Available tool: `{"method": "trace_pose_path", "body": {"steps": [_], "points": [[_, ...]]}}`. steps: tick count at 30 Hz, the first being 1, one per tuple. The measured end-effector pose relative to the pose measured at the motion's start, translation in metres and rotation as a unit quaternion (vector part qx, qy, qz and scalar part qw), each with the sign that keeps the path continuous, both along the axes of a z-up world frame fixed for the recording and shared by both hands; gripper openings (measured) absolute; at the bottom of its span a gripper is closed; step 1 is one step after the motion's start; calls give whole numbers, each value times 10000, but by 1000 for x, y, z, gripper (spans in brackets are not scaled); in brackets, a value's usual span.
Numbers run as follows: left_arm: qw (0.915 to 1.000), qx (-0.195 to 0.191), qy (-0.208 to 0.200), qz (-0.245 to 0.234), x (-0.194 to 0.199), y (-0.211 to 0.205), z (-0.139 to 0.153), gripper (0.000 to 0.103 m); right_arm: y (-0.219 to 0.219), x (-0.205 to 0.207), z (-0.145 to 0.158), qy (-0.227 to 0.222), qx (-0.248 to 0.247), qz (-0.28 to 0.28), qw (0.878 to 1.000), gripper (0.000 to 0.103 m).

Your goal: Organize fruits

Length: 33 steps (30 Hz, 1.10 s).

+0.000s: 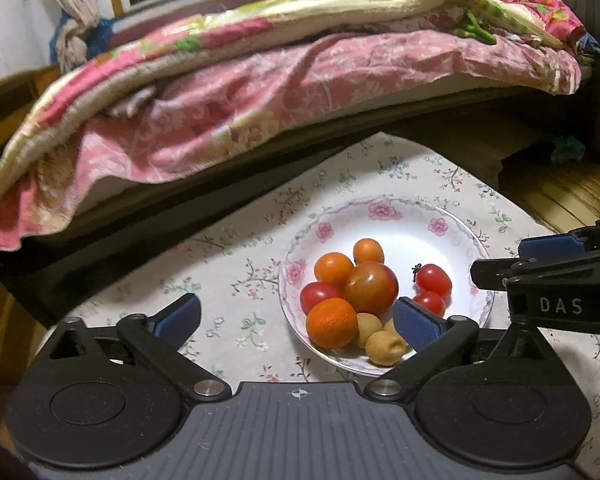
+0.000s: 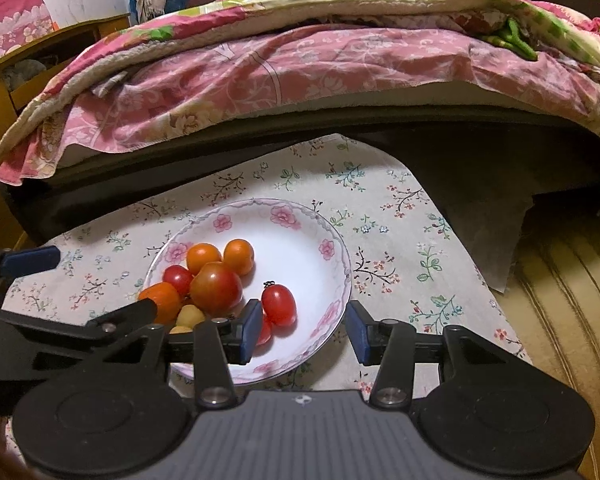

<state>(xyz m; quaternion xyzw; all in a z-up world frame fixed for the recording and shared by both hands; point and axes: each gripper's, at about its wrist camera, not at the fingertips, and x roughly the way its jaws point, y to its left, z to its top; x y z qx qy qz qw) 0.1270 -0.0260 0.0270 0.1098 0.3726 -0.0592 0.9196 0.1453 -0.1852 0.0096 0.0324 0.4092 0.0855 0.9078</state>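
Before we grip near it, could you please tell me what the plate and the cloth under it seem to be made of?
Plate: probably glazed ceramic; glossy white with printed pink flowers, though melamine is possible. Tablecloth: seemingly matte woven fabric, floral print.

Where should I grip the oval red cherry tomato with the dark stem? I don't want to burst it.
Grip the oval red cherry tomato across its narrow middle, coming from above. It lies on its side on bare white plate, clear of the pile, stem at its far end. The open right gripper is nearest.
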Motion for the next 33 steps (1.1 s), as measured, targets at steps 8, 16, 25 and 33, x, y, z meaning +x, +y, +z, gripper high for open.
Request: {"method": "trace_pose_path", "body": {"steps": [8,16,25,33], "points": [[9998,-176,59,63,-19,6,4,103,-4,-26,9,-33,113,-193,9997,48],[9997,-191,82,136,-41,10,6,103,2,-56,9,73,137,-189,9997,48],[9987,-404,195,230,-61,14,8,103,6,-84,9,139,155,-260,9994,48],[9987,-365,233,264,-80,15,8,103,2,-109,10,173,203,-331,9991,48]]}}
